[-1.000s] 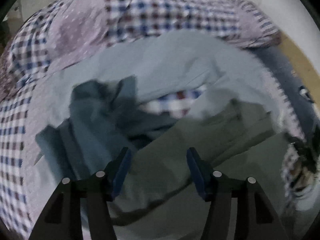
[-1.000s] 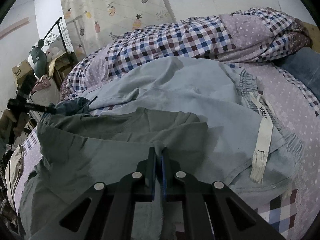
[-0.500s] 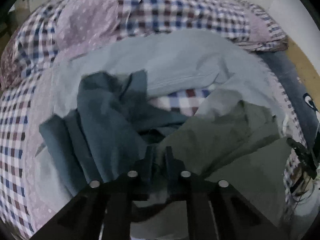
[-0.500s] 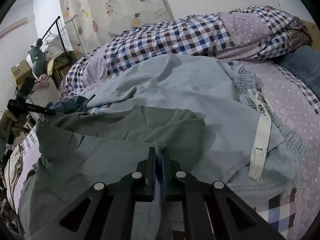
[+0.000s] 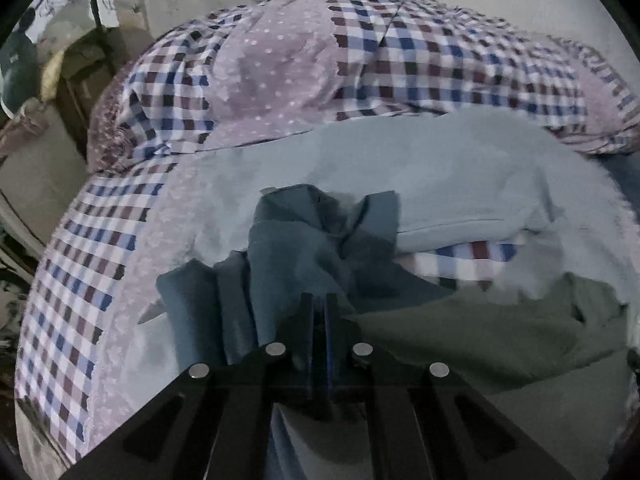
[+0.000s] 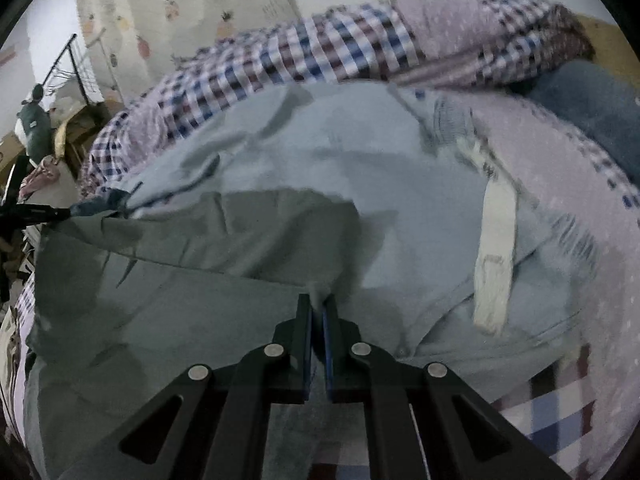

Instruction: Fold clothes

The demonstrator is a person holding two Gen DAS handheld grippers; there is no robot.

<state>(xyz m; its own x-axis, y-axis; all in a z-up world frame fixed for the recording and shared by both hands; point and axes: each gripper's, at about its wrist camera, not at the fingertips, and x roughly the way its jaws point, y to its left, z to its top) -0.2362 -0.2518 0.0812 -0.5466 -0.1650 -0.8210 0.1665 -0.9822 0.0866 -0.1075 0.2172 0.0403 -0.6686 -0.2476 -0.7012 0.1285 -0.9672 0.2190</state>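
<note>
A grey-green garment [image 6: 192, 288] is stretched over the bed between both grippers. My right gripper [image 6: 317, 302] is shut on its near edge. In the left wrist view my left gripper [image 5: 319, 300] is shut where the grey-green garment [image 5: 488, 332] meets a crumpled dark teal garment [image 5: 296, 248]. The right wrist view shows the left gripper [image 6: 60, 212] at the far left, pinching the garment's corner with a bit of teal cloth bunched at its tips. Under both lies a light blue garment [image 6: 360, 152] with a white drawstring [image 6: 496, 240].
A bed with a checked and dotted lilac quilt [image 5: 280, 64] is bunched up at the back. A dark blue pillow [image 6: 588, 108] lies at the right. A clothes rack [image 6: 76, 68] and cluttered boxes stand left of the bed, by a fruit-print curtain [image 6: 180, 8].
My left gripper was open a second ago and has shut on the garment's edge. Both views have since tilted up and the grey-green garment is pulled tauter.
</note>
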